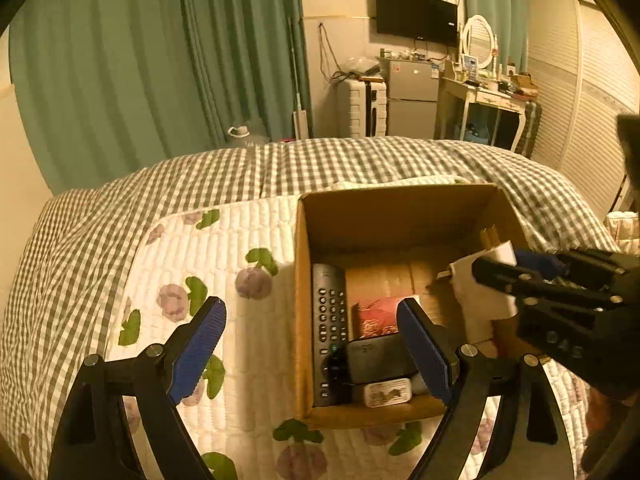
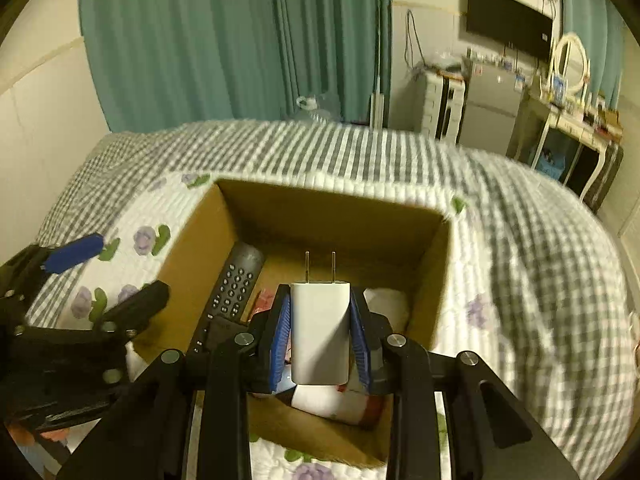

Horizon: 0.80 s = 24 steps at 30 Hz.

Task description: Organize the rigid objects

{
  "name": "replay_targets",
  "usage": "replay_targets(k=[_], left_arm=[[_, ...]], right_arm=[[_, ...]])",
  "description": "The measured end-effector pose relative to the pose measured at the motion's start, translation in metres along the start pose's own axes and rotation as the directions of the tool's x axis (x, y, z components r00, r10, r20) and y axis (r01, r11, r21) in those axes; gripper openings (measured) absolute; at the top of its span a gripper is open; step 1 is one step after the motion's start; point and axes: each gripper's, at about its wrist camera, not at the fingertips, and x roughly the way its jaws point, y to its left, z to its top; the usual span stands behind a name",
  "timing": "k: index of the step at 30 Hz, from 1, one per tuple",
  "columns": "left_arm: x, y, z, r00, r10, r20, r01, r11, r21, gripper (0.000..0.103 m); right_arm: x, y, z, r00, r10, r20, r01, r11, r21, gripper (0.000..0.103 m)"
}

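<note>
While ribbed blue tongs [image 2: 320, 340] clamp it, the smooth white charger [image 2: 320, 336] overhangs the cardboard box [image 2: 432, 248].

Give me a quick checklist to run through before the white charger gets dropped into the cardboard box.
1. Grip: right tool shut on the white two-prong plug charger, pads on both sides: ok.
2. Position: charger over the open brown cardboard box: ok.
3. Landing spot: bare box floor beyond the prongs: ok.
4. Contents: long black remote control lies along the box's left wall, aside from the charger: ok.
5. Left tool open, empty, near the box's front left corner; whether it clears the drop: cannot tell.
6. Box sitting flat on the floral quilted bedspread: cannot tell.
</note>
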Motion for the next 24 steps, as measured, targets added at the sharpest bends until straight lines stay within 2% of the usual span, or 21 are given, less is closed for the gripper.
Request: replay_targets(k=[8, 10, 11, 12, 15, 18, 24], left_arm=[[0.013, 0.009, -0.01, 1.0, -0.001, -0.006, 0.001, 1.0, -0.02, 0.089], [0.012, 0.01, -0.01, 1.0, -0.007, -0.003, 0.007, 1.0, -0.029, 0.089], [0.011, 0.01, -0.01, 1.0, -0.008, -0.003, 0.008, 0.999, -0.031, 0.089], [0.009, 0.01, -0.01, 1.0, -0.009, -0.002, 0.009, 0.999, -0.033, 0.089], [-0.004, 0.01, -0.006, 1.0, -0.007, 0.009, 0.007, 0.999, -0.033, 0.089], [-0.023, 0.008, -0.001, 0.999, -0.012, 0.032, 0.013, 0.999, -0.035, 0.089], [-0.091, 0.004, 0.014, 0.99, -0.017, 0.137, 0.02, 1.0, -0.023, 0.096]], right_arm=[[0.041, 0.0, -0.011, 0.999, -0.003, -0.046, 0.005, 0.999, 0.049, 0.027], [0.043, -0.003, -0.01, 0.999, 0.0, -0.037, 0.002, 0.998, 0.06, 0.037], [0.039, -0.005, -0.008, 1.0, -0.009, -0.012, 0.01, 0.998, 0.066, 0.047], [0.032, -0.006, -0.005, 1.0, -0.017, 0.018, 0.016, 0.997, 0.07, 0.05], [0.008, -0.006, 0.006, 0.996, -0.046, 0.081, 0.042, 0.998, 0.049, 0.05], [-0.02, -0.004, 0.014, 0.992, -0.066, 0.11, 0.064, 0.998, 0.027, 0.05], [-0.093, -0.002, 0.018, 0.983, -0.111, 0.149, 0.111, 0.994, 0.011, 0.05]])
